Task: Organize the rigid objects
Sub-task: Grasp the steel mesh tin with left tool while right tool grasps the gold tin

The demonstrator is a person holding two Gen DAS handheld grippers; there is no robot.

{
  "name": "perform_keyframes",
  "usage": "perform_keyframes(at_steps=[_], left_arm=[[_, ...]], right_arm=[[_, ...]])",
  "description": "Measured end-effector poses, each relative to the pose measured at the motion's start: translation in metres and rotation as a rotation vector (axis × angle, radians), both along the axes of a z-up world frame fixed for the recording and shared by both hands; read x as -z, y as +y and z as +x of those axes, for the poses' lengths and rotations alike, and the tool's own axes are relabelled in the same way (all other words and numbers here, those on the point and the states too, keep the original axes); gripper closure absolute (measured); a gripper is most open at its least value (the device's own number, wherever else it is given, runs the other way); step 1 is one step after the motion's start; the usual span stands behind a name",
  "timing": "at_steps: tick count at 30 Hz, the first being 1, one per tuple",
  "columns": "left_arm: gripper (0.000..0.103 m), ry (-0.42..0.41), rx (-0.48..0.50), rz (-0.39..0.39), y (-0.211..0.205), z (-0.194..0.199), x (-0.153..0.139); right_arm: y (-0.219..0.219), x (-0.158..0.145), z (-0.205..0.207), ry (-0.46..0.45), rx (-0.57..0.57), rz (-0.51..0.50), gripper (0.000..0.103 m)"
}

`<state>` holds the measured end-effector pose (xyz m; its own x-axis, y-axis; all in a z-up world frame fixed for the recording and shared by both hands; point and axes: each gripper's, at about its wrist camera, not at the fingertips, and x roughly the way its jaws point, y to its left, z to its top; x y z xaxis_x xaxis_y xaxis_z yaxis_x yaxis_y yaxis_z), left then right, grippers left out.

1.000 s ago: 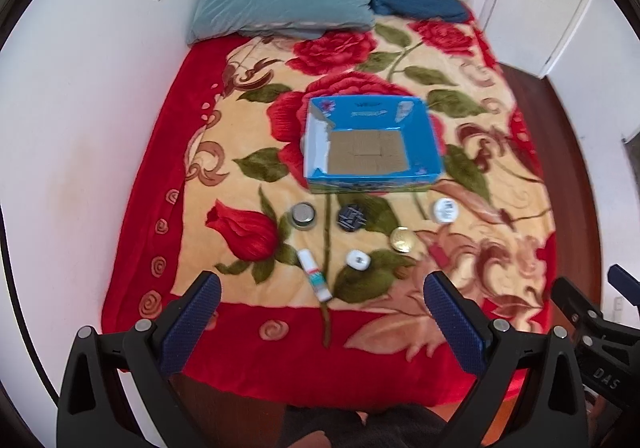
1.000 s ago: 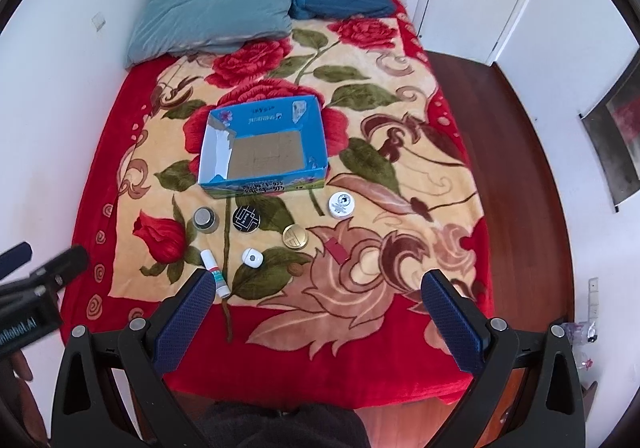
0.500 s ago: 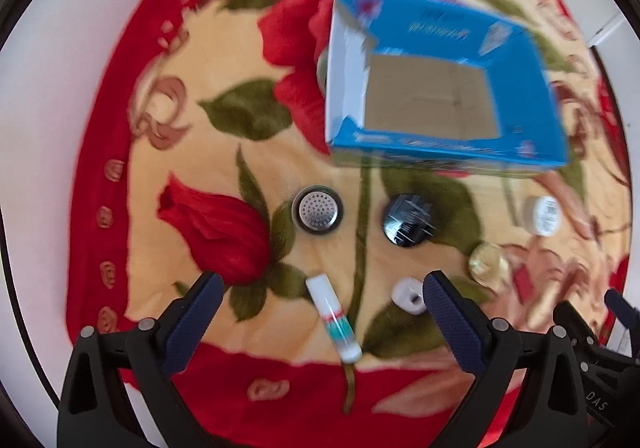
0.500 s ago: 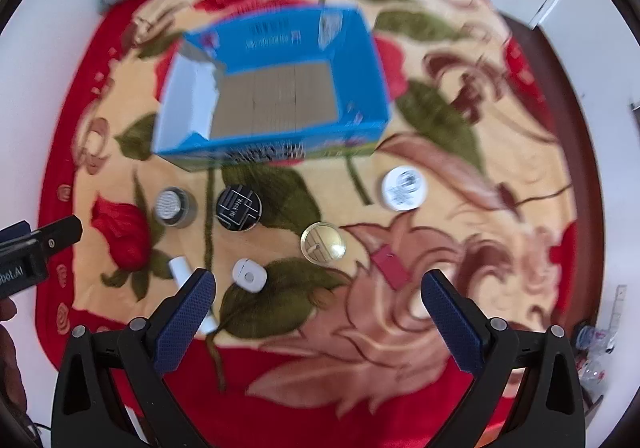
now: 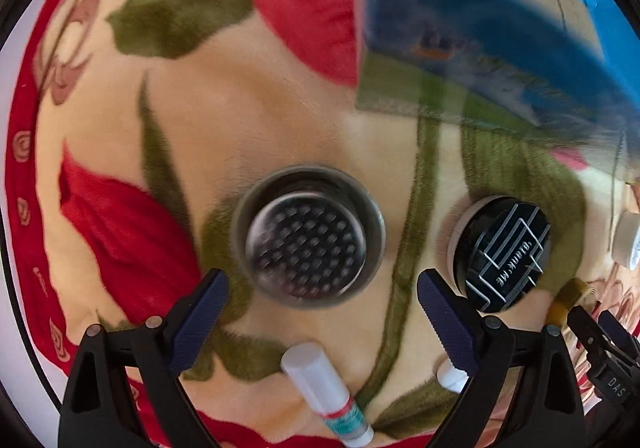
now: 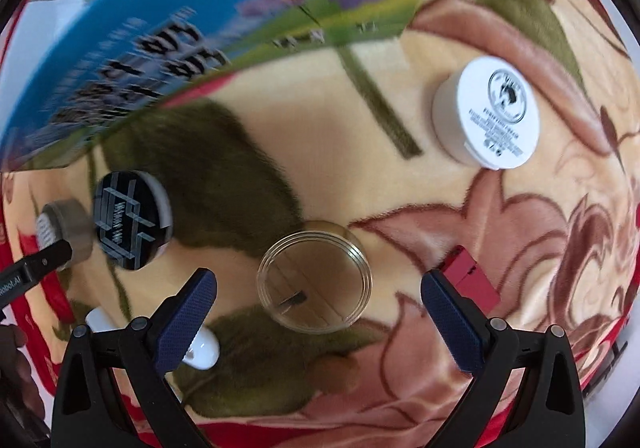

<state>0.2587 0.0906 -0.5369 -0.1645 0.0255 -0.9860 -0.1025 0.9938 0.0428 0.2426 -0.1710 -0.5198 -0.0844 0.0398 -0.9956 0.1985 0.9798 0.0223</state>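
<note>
The blue box (image 6: 168, 8) is your landmark: everything loose lies on the floral blanket (image 5: 280, 120) on the near side of it, and by my reading it is where the pieces should end up. Nearest its front wall sits the white jar (image 6: 486, 112), off toward the box's right corner. The black-lidded jar (image 5: 502, 252) and the metal strainer cup (image 5: 308, 234) lie a little nearer you, below the box's front. Farther from the box lies the clear round lid (image 6: 314, 276), then the glue stick (image 5: 326, 394) and the small red piece (image 6: 472, 280).

Your left gripper (image 5: 322, 296) is spread wide and empty, aimed at the strainer cup; your right gripper (image 6: 318, 302) is likewise wide and empty, framing the clear lid. Centre each target between the fingers before closing. The plush blanket gives, so press down lightly and grip each rim squarely, especially the low lid.
</note>
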Motion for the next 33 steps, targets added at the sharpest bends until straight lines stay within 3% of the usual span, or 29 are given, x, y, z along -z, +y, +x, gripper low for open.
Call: perform_keyframes(at_steps=[5,13,18,25,33], left_arm=[[0.013,-0.004,-0.012,0.0,0.0,0.005,0.011],[0.034,-0.048,-0.002,0.03,0.01,0.019,0.024],[0.034,-0.054,0.002,0.023,0.013,0.023,0.024],[0.034,-0.043,0.033,-0.009,0.003,-0.002,0.018],[0.034,-0.053,0.035,-0.022,0.01,0.007,0.021]], right_arm=[[0.0,0.031,0.003,0.045,0.037,0.037,0.0],[-0.003,0.078,0.009,0.084,0.066,0.036,0.004],[-0.002,0.103,0.006,0.098,0.065,0.024,0.01],[-0.004,0.133,-0.009,0.121,0.06,0.01,0.015],[-0.005,0.144,-0.012,0.147,0.037,-0.008,0.017]])
